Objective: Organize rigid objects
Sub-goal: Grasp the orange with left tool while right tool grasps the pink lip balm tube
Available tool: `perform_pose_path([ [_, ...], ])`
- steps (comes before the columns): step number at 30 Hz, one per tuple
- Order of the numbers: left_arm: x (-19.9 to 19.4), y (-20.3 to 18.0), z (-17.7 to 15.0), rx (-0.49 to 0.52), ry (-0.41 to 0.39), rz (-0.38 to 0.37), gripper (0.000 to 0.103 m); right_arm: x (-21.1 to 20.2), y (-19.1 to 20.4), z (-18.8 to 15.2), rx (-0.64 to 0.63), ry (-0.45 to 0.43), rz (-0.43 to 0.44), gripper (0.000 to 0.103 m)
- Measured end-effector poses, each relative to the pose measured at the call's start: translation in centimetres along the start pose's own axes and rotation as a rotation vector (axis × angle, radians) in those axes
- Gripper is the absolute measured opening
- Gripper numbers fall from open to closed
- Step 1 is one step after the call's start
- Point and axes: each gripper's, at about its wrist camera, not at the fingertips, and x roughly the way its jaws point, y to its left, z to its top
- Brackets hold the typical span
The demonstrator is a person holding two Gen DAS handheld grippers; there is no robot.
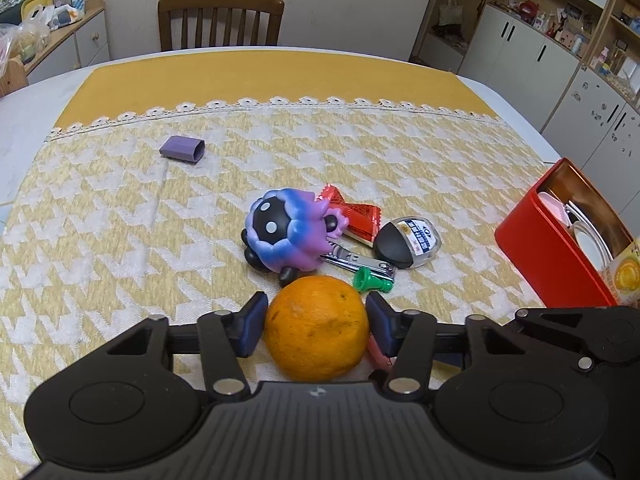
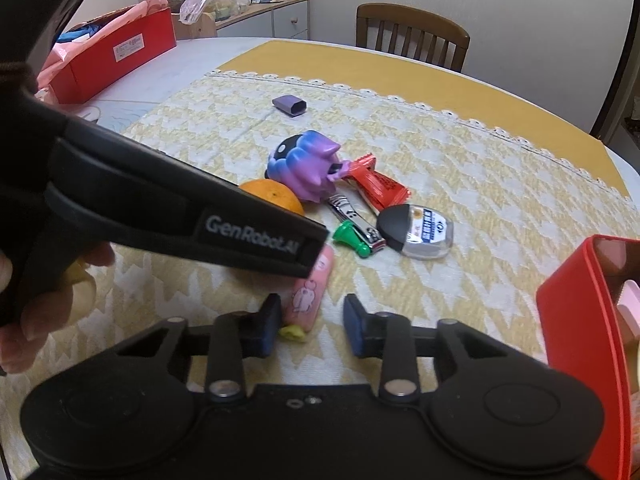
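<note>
Two grippers low over a cluttered yellow cloth (image 1: pixel 120 208).
Left gripper (image 1: pixel 316 320) clasps the orange (image 1: pixel 316 332), pads touching both sides. Right gripper (image 2: pixel 312 320) stands part open around the pink tube (image 2: pixel 308 296); only its left pad touches. The tube lies flat, long axis running away, yellow cap (image 2: pixel 294 333) nearest.

One brand name reads clearly, the rest stays a blur.

"GenRobot.AI" stands in pale letters on the side of the black left gripper (image 2: pixel 256 236) as it crosses the right wrist view. The small clear bottle (image 2: pixel 420 232) carries a blue-and-white label with print too small to read, and the white sticker on the far red box (image 2: pixel 120 56) is just as illegible. The carton (image 1: pixel 624 276) at the edge shows no legible wording.
</note>
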Motion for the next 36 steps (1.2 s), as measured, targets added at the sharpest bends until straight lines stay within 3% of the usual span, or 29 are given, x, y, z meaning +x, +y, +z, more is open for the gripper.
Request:
perform_pose_path([
  [4, -0.2, -0.4, -0.1, 0.009, -0.001, 0.012, 0.053, -0.3, -0.5, -0.1, 0.014, 0.003, -0.009, 0.015],
  [14, -1.0, -0.5, -0.5, -0.009, 0.015, 0.033, 0.052, -2.1, -2.3, -0.6, 0.062, -0.012, -0.05, 0.014],
  [28, -4.2, -0.6, -2.4, -0.036, 0.024, 0.031, 0.05, -9.1, -4.8, -0.6, 0.097, -0.08, -0.038, 0.015],
  [34, -5.8, -0.9, -3.1, -0.067, 0.011, 0.018, 0.047, -12.3, -6.2, -0.7, 0.132, -0.119, -0.015, 0.015],
  [36, -6.4, -1.1, -3.2, -0.073, 0.002, 0.016, 0.041, -13.3, -6.7, -0.6, 0.143, -0.134, -0.007, 0.015],
])
